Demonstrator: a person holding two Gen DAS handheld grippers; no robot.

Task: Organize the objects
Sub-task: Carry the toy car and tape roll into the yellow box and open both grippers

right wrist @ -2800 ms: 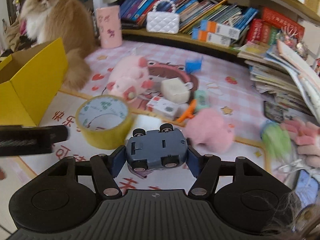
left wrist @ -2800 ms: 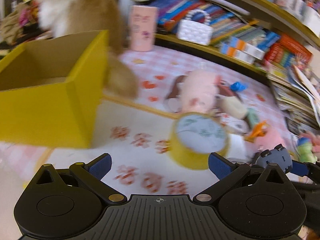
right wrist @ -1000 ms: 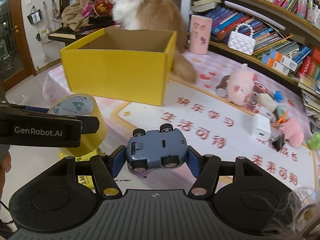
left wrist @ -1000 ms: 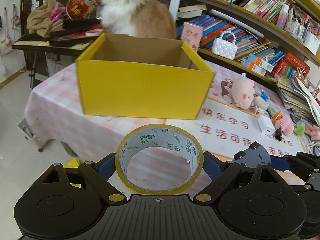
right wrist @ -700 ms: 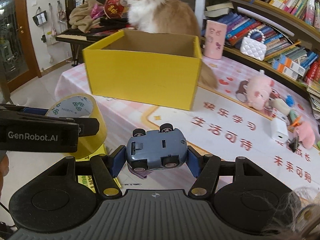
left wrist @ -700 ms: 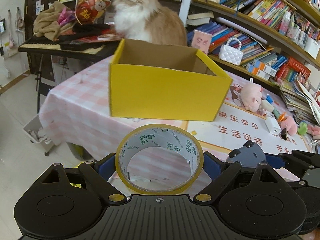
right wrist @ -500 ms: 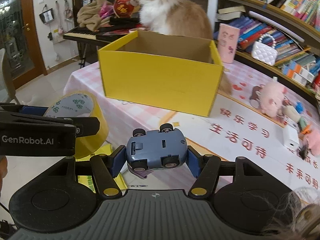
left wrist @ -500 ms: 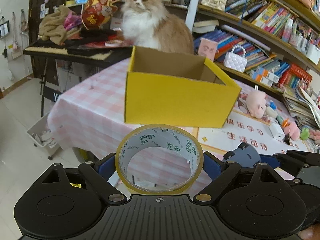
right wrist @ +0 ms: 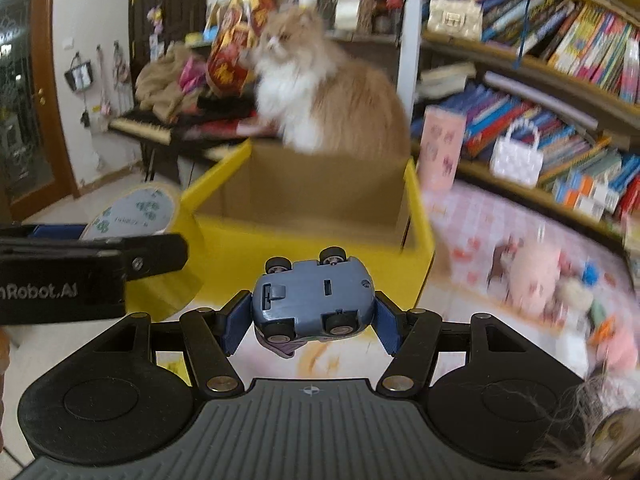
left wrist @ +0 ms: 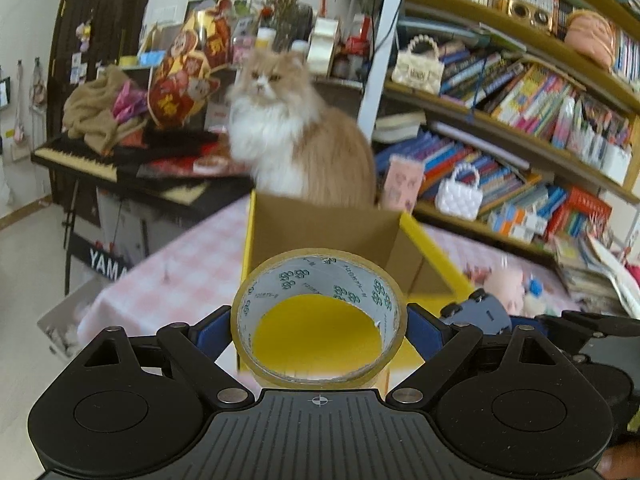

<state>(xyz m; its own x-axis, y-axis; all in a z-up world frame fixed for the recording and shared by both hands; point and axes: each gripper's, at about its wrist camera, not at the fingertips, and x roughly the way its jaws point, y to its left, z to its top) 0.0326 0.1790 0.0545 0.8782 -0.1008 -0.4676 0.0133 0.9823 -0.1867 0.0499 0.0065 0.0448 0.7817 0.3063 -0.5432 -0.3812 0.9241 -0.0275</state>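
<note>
roll of yellowish packing tape (left wrist: pixel 319 320) hides the near wall of the open yellow cardboard box (left wrist: pixel 430 254); box floor not visible in either view. fluffy orange-and-white cat (right wrist: pixel 324 96) motion-blurred, lower body hidden behind the box rim. pink plush toy (right wrist: pixel 532 276) and the small items beside it smeared, unreadable. keyboard lettering cut off by the pink checked tablecloth (left wrist: pixel 188 268).

Left gripper (left wrist: pixel 319 330) squeezing a roll of yellow tape (left wrist: pixel 318 322) from both sides, hole facing out. Just behind it, an open yellow box (left wrist: pixel 434 252) on a pink checked table (left wrist: pixel 180 268). Behind the box, a fluffy orange and white cat (left wrist: pixel 296 136), sitting. To the right, a blue toy car (left wrist: pixel 478 312) pinched in the right gripper (left wrist: pixel 520 322).
</note>
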